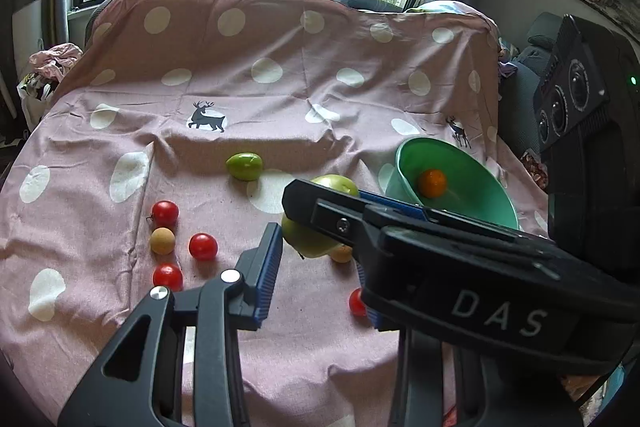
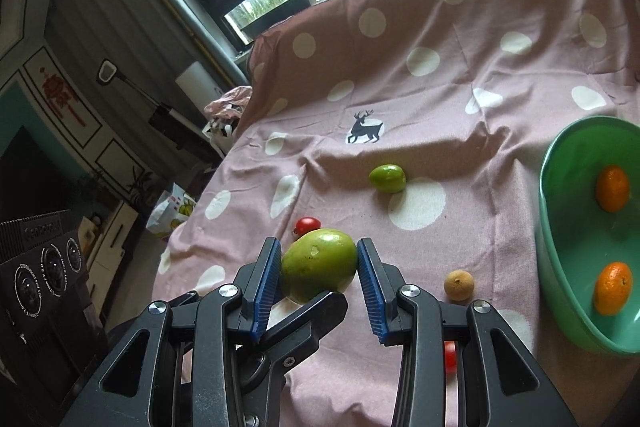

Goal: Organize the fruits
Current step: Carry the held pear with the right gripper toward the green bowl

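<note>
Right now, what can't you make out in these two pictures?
- Left wrist view: the large green mango is half covered by the right gripper.
- Left wrist view: a cherry tomato is cut off by that gripper.
- Right wrist view: the green bowl runs off the right edge.

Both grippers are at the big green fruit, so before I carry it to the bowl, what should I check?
1. Right gripper on big green fruit: ok, pads on both sides.
2. Left gripper grip: cannot tell; one finger under the fruit, the other hidden.
3. Room in green bowl: ok, only two oranges inside.
4. Route to bowl: ok, just a tan fruit low on the cloth.
5. Sorting done: not ok; small green fruit and tomatoes are out.
</note>
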Motion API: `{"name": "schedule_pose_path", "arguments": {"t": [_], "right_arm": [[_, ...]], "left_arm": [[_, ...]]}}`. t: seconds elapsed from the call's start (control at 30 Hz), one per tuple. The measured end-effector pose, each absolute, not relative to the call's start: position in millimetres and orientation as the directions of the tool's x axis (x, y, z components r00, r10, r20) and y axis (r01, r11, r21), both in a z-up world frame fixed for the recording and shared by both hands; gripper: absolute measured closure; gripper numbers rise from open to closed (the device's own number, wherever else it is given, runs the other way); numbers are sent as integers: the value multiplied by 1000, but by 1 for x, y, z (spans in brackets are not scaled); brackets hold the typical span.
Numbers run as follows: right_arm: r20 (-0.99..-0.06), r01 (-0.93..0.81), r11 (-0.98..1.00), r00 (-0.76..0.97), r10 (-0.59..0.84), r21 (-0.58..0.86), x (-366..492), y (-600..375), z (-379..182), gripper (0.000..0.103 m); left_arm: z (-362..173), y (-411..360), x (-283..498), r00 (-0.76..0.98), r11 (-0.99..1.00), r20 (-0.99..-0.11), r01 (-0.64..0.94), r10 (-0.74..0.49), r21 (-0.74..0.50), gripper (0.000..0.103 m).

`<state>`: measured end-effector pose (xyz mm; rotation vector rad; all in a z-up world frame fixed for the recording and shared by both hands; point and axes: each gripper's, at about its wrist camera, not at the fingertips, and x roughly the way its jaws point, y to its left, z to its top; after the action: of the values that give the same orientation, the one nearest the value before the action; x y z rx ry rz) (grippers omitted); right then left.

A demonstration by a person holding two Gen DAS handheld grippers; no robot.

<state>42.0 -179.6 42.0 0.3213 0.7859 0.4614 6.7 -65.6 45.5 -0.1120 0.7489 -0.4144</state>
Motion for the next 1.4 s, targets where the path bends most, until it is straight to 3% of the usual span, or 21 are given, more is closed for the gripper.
{"name": "schedule_pose_path", "arguments": {"t": [0.77,1.4], "right_arm": [[-524,-118,862,751,402,493,20,-281,65,61],[-553,44,864,784,281,501,5,-350,55,61]], "left_arm": [[71,-169,11,642,843,-584,516,-497,-150,67],[57,-241,14,537,756,-616,636,-576,-152,66]]}}
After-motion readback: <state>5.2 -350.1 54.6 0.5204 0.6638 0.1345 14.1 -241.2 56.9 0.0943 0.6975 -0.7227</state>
